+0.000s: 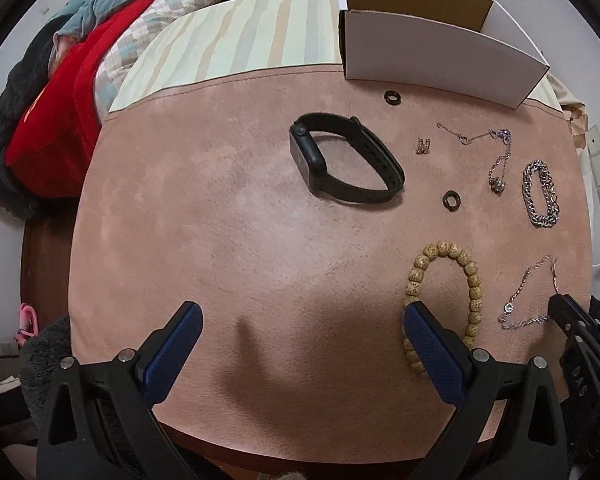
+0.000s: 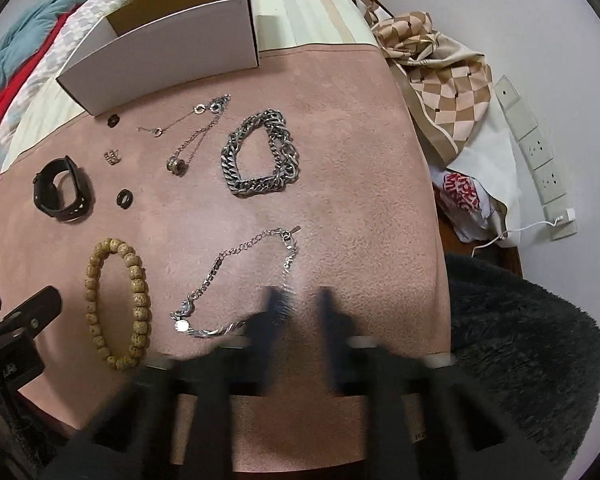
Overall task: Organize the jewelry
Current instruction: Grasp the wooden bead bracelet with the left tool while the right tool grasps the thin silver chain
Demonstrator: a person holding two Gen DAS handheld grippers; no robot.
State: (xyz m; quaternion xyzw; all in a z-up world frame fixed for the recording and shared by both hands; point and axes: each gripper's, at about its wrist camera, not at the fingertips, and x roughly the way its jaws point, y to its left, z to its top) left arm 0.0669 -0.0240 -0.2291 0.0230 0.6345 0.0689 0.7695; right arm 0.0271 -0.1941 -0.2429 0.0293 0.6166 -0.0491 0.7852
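Note:
Jewelry lies on a pink mat [image 1: 220,220]. A black smartwatch [image 1: 344,160] is at mid-table, a wooden bead bracelet [image 1: 452,296] near my left gripper's right finger. My left gripper [image 1: 300,320] is open and empty above the mat. A thin silver bracelet [image 2: 236,280] lies just ahead of my right gripper [image 2: 300,300], which is blurred, with a narrow gap between its fingers and nothing in it. A thick silver chain bracelet [image 2: 260,152], a necklace with a pendant [image 2: 192,136], two dark rings [image 2: 124,198] [image 2: 113,120] and a small gold piece [image 2: 112,157] lie further away.
An open white cardboard box [image 1: 432,52] stands at the mat's far edge; it also shows in the right wrist view [image 2: 160,52]. Bedding [image 1: 60,92] lies to the left. A checkered cloth [image 2: 440,72], a bag and wall sockets [image 2: 540,160] are to the right.

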